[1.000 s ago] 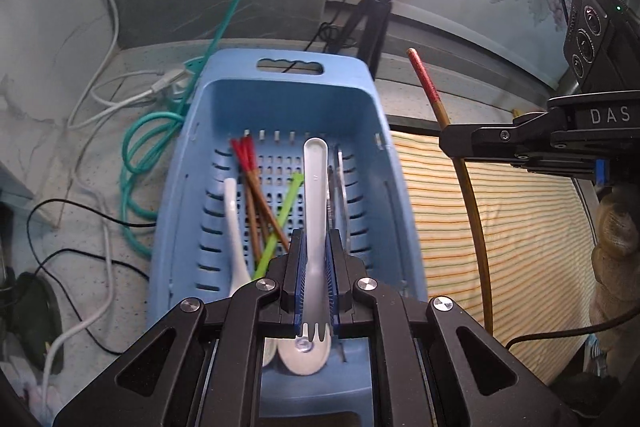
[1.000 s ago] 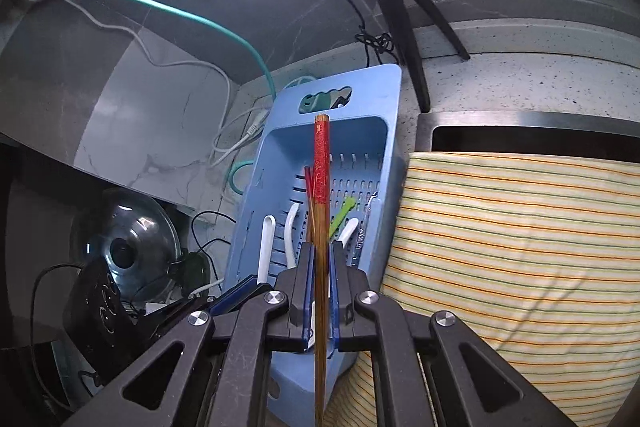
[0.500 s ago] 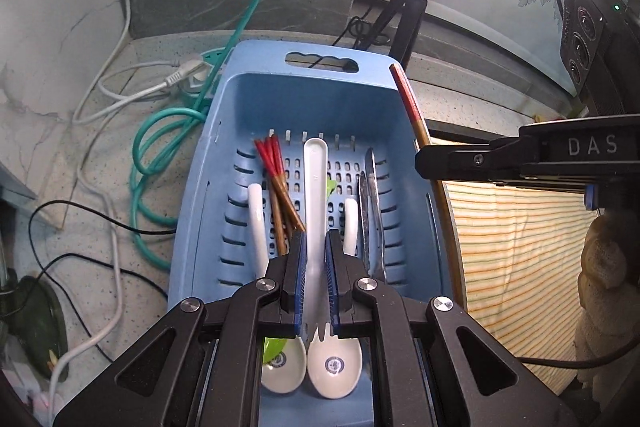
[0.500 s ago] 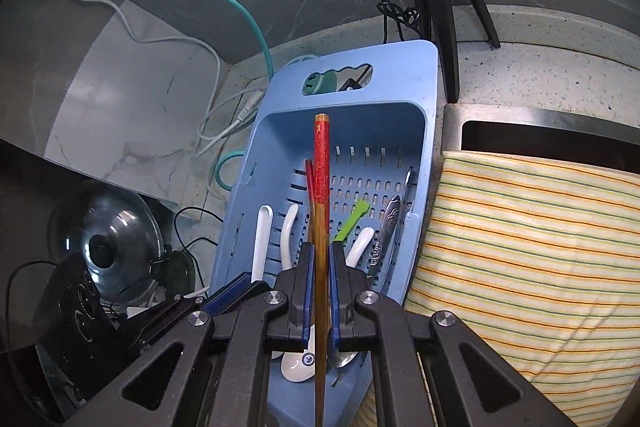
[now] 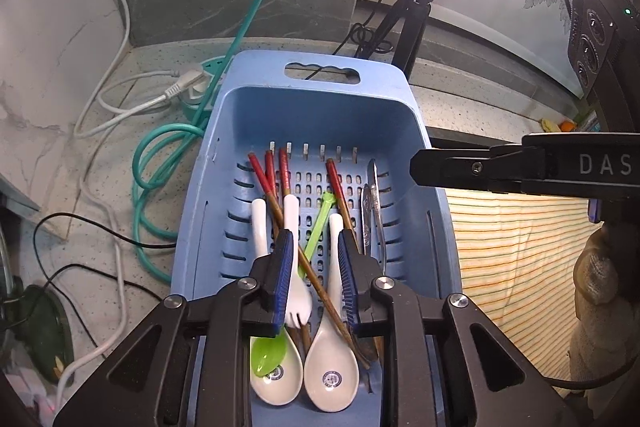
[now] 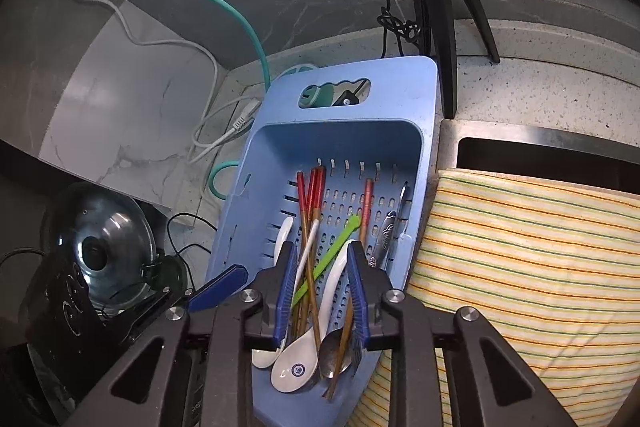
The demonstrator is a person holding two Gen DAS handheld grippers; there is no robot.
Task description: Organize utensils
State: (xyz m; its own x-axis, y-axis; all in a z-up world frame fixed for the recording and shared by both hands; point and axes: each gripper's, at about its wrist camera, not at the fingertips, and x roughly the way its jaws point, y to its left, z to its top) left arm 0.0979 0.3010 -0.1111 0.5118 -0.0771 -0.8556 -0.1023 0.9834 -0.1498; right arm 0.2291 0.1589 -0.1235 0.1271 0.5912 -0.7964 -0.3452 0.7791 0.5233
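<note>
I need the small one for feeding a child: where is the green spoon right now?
The green spoon lies in the blue basket, seen in both wrist views. Its bowl rests in the left white soup spoon, and its handle slants up-right across the chopsticks.

Both wrist views look steeply down, close over shared blue basket (image 5: 236, 131) (image 6: 424, 95).

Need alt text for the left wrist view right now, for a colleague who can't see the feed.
The left gripper, jaws just opened, hovers over a blue basket holding white spoons, red-tipped chopsticks, a green spoon and a white spork lying between its pads. The right gripper reaches in from the right, above a striped cloth.
</note>
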